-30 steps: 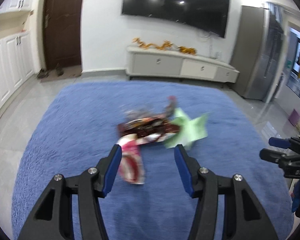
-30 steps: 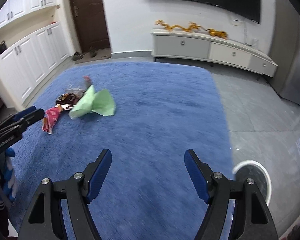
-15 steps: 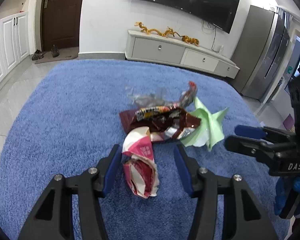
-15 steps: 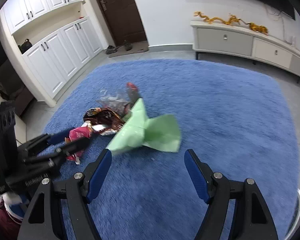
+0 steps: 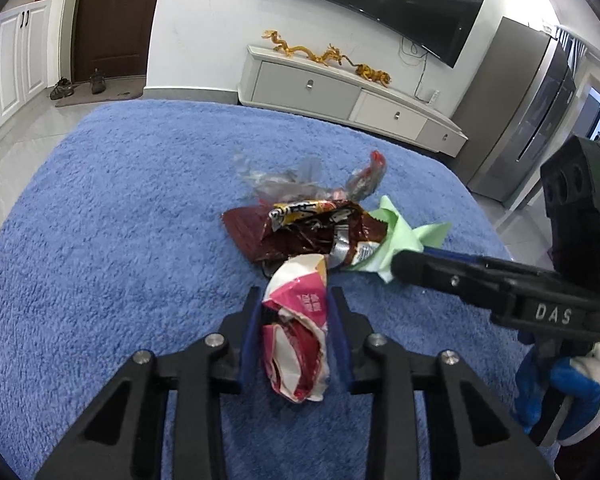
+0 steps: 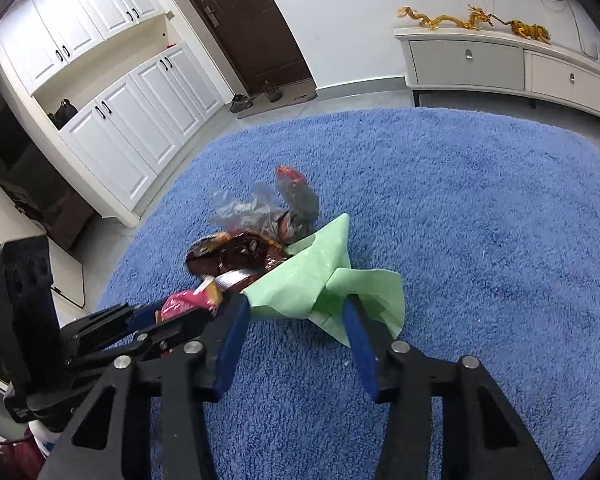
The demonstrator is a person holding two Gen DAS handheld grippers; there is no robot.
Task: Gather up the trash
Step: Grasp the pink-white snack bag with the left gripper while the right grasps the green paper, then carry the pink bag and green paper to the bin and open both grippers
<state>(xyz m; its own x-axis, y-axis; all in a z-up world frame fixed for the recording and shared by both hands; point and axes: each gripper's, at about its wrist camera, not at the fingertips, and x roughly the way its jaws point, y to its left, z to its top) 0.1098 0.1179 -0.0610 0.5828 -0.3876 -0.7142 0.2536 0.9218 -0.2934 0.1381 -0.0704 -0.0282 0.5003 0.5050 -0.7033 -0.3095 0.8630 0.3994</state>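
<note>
While the trash lies heaped near the middle of the blue rug (image 5: 100,240), both grippers are closing on it. The left gripper (image 5: 296,304) has narrowed its jaws onto a crumpled pink-and-white wrapper (image 5: 296,340), the blue pads touching its sides. The right gripper (image 6: 294,312) straddles a light green paper sheet (image 6: 312,276), its pads at the sheet's edges, though a firm pinch cannot be confirmed. Just behind these, touching them, lie a dark brown snack bag (image 5: 300,232) and a clear plastic wrapper (image 5: 284,184).
</note>
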